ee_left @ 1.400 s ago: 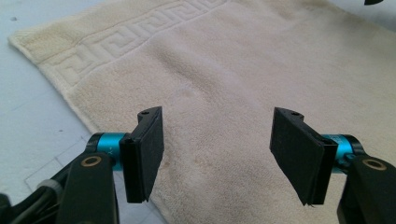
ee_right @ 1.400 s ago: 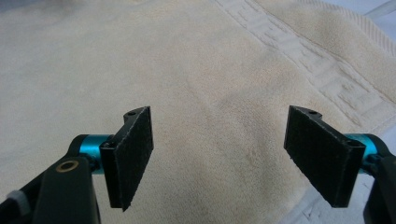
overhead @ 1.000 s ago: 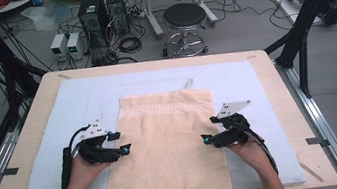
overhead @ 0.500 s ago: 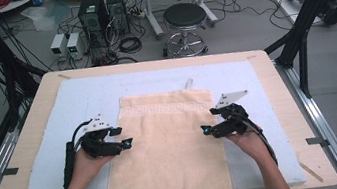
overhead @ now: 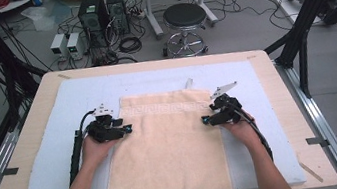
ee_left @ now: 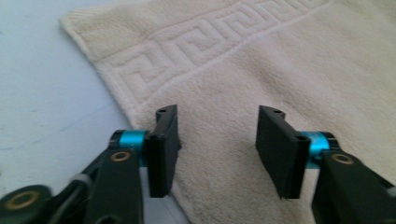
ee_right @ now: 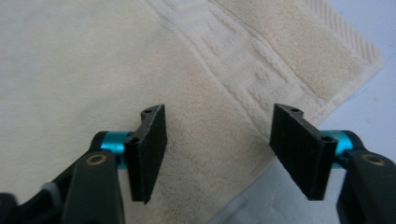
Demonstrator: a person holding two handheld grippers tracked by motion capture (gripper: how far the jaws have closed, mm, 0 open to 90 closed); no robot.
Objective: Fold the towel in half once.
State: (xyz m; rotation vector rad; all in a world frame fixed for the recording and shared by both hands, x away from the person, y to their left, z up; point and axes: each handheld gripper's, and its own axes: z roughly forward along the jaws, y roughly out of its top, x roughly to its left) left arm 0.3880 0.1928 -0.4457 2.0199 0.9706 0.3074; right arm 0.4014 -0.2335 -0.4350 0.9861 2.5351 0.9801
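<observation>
While both tools stand at the side edges of the towel (overhead: 167,150), the main hazard is an uneven pickup: in the high view the left gripper (overhead: 127,129) sits at the towel's left edge and the right gripper (overhead: 204,120) at its right edge, both just below the patterned band, and if one pinches the cloth before the other, the towel is likely to skew or drag across the pale blue mat (overhead: 54,157). The towel lies flat along the middle of the mat, its near end hanging over the table's (overhead: 273,66) front edge. Beyond the towel's far end, off the table, a round stool (overhead: 185,17), computer cases (overhead: 100,8) and loose cables stand on the floor. In the left gripper view, the jaws have just been closing and stand half apart over the towel's edge, pads clear of the cloth; a shallow bite here could catch only the hem and slip. In the right gripper view, the jaws likewise have just been closing, straddle the towel's edge near its corner, and grip nothing yet.
</observation>
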